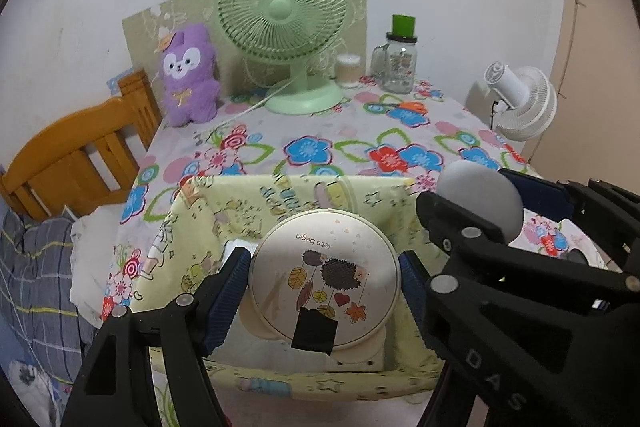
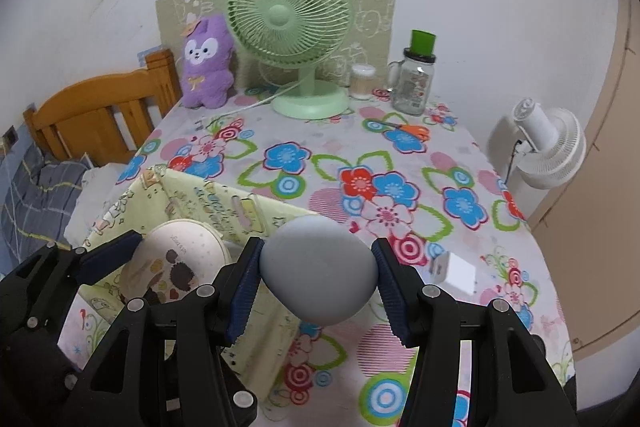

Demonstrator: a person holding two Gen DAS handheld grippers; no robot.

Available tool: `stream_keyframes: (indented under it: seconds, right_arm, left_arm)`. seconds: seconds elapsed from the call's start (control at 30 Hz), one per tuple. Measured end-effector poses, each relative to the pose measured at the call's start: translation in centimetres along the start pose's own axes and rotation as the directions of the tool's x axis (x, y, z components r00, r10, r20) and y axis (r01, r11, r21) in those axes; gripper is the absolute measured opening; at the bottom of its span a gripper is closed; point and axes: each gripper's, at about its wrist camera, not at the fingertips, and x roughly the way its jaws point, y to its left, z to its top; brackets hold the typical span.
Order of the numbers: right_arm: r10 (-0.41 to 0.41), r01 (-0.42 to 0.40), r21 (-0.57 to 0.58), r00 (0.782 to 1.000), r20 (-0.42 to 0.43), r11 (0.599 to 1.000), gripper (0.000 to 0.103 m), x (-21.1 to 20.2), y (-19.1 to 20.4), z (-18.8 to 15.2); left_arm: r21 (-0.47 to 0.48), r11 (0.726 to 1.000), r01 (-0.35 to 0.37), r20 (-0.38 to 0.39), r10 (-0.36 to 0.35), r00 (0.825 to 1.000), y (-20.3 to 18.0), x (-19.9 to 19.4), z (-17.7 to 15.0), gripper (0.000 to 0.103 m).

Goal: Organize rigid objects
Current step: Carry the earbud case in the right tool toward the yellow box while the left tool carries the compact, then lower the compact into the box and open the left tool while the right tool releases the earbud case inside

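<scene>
- The left gripper (image 1: 324,277) pinches a round cream tin with a hedgehog-and-leaves print on its lid (image 1: 324,275); the blue ridged fingers (image 1: 230,291) press its two sides.
- That tin hangs over the open pale-yellow fabric storage box with cartoon print (image 1: 192,227), which sits on the near part of the worktop covered in a flowered cloth (image 1: 340,131).
- The right gripper (image 2: 318,285) pinches a smooth grey egg-shaped object (image 2: 318,275) between its fingers (image 2: 390,291), above the worktop just beside the box's right wall.
- A small white block (image 2: 454,273) lies on the cloth near the right gripper.
- At the far edge stand a mint-green desk fan (image 1: 282,23), a purple plush toy (image 1: 188,79) and a glass mug jar (image 1: 396,67).
</scene>
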Motion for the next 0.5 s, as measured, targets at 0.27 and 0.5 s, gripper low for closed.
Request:
stream_keyframes:
  seconds: [0.27,0.5]
  right_arm:
    - [0.032,-0.033,-0.035,0.999,-0.025,0.999,0.058,1.6,2.1,0.4]
    - [0.046,-0.048,-0.044,0.998,-0.050,0.998,0.058,3.2,3.2,0.5]
  left_arm:
    - [-0.038,0.999,-0.017,-0.042,0.015,0.999,2.5,1.5,-0.4,0.077]
    - [-0.045,0.998,-0.036,-0.071,0.033,0.997,3.9,3.0,-0.7,0.077]
